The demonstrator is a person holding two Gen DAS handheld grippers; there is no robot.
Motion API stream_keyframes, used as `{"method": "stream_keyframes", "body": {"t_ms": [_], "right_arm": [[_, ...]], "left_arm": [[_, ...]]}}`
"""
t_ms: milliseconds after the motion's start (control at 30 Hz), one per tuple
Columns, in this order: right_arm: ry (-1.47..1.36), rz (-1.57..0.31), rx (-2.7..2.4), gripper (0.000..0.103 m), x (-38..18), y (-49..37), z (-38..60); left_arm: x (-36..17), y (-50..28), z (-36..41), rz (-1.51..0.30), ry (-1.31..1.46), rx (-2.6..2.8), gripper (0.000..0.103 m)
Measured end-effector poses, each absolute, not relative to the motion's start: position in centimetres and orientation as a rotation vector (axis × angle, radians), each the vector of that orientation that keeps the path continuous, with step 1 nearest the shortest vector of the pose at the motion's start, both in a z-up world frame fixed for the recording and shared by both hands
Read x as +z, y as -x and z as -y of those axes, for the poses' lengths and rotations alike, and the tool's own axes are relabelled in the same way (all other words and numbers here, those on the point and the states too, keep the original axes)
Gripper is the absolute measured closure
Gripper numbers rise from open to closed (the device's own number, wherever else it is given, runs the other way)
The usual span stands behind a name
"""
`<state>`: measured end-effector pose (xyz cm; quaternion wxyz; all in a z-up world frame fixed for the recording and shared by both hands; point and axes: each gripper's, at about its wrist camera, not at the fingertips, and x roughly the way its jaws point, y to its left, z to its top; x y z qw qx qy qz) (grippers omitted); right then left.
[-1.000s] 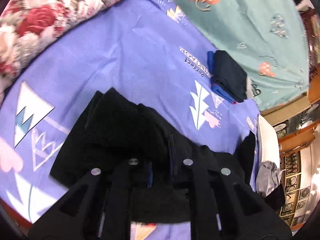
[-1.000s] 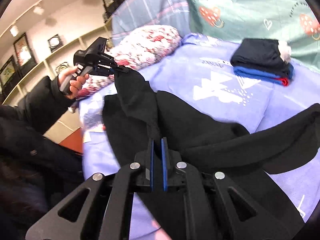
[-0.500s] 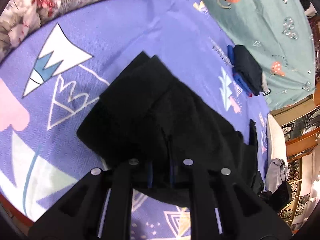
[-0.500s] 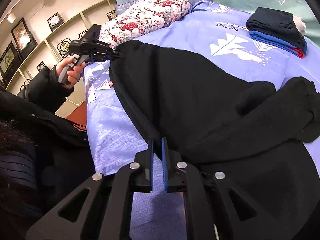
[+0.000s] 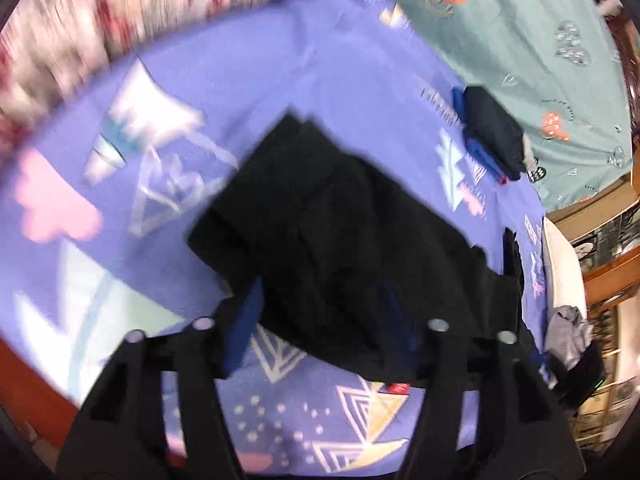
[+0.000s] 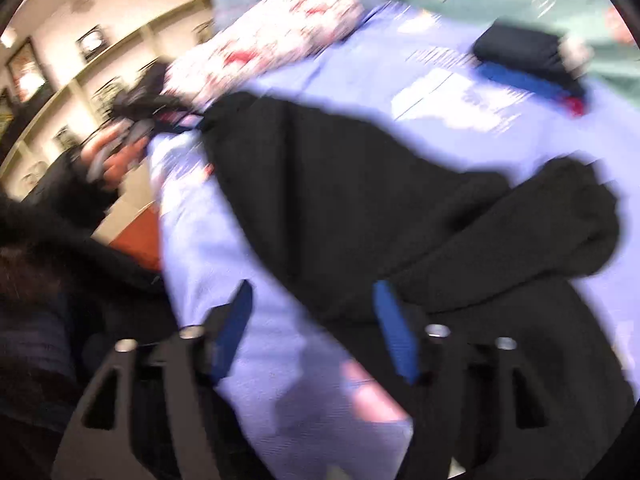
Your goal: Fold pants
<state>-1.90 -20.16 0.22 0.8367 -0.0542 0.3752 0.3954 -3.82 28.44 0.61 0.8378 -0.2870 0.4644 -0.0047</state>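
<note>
- You are letting go after a fold: the black pants (image 5: 340, 240) lie on the purple bed sheet (image 5: 280, 80).
- Both the left gripper (image 5: 320, 316) and right gripper (image 6: 312, 320) are opening their fingers, gripping nothing.
- Next, regrasp an edge for another fold.

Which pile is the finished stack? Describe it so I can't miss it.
Look at the purple bedsheet, toward its far edge by the teal quilt. The folded stack lies there, apart from the loose black pants: navy on top, blue and red underneath.

Both jaws opening, black pants (image 5: 340, 248) released onto bed
</note>
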Motion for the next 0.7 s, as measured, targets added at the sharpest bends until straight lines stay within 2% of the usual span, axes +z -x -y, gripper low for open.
{"method": "stream_keyframes", "body": {"t_ms": [33,67,100,233,400,467,500,567,600,633,700], "right_arm": [[0.076,-0.764,0.783,0.007,1.2,1.3,21.3],[0.001,-0.723,0.685,0.001,2.6,0.0,23.2],[-0.048,-0.709,0.612,0.001,3.3,-1.2,24.4],[-0.1,-0.817,0.407,0.001,3.7,-6.9,25.7],[-0.013,-1.008,0.213,0.001,0.1,-17.3,20.5],[0.034,-1.034,0.158,0.001,-1.2,-18.7,19.3],[0.079,-1.049,0.116,0.005,-2.2,-19.2,18.6],[0.188,-1.096,0.015,0.045,-4.8,-20.3,17.4],[0.206,-1.119,0.009,0.076,-5.8,-20.3,17.5],[0.179,-1.125,0.048,0.097,-6.4,-19.9,18.0],[0.133,-1.108,0.069,0.1,-6.0,-18.5,19.9]], "left_arm": [[2.0,4.3,-28.3,-0.944,0.586,-0.014,0.037],[3.7,4.7,-27.8,-0.896,0.561,-0.021,0.032],[4.7,4.8,-27.0,-0.866,0.534,-0.026,0.027],[5.2,3.0,-21.6,-0.862,0.419,-0.111,0.025],[-0.1,0.0,-16.5,-0.965,0.324,-0.138,0.025],[-1.7,-0.3,-16.6,-0.983,0.35,-0.119,0.025],[-2.8,-0.5,-16.9,-0.997,0.381,-0.113,0.024],[-3.6,-0.4,-17.1,-0.996,0.391,-0.108,0.024],[-3.8,-0.2,-17.0,-0.985,0.374,-0.111,0.023],[-3.9,-0.2,-16.9,-0.981,0.354,-0.117,0.022],[-4.0,0.0,-16.4,-0.97,0.317,-0.121,0.017]]}}
